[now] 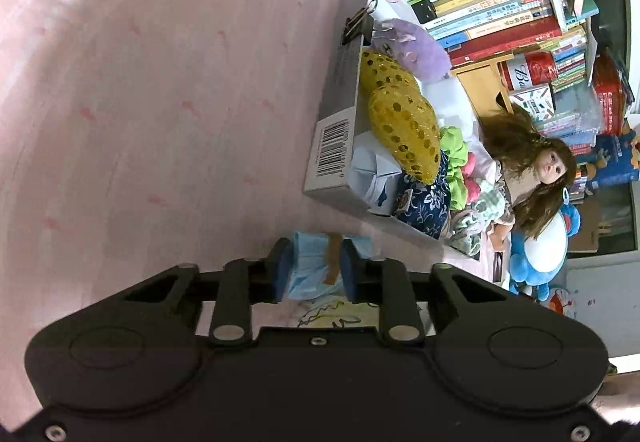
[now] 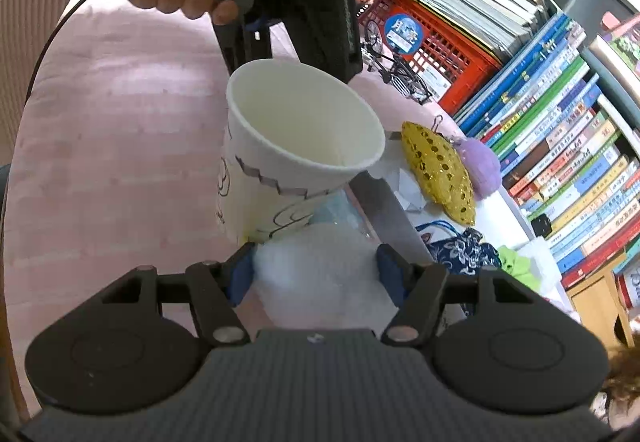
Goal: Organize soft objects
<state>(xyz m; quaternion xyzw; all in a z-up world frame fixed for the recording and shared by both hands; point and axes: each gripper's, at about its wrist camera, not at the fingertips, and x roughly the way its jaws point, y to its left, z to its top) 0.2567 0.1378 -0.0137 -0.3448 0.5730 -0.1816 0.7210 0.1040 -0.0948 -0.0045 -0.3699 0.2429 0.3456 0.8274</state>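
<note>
Now the left claw (image 1: 311,268) is seen closed on a light blue wad (image 1: 308,266), its pads pressing the wad from both sides just above the pink bed (image 1: 140,102). A white fluffy wad (image 2: 320,262) is gripped between the pads of the right claw (image 2: 316,274), close behind a tilted paper cup (image 2: 296,150). Beside the cup, a grey box (image 1: 336,130) is set near the bed's edge by the books (image 2: 560,162); a gold sequin cushion (image 1: 404,130), a purple plush (image 1: 416,46) and a blue floral pouch (image 1: 424,206) are held in it.
</note>
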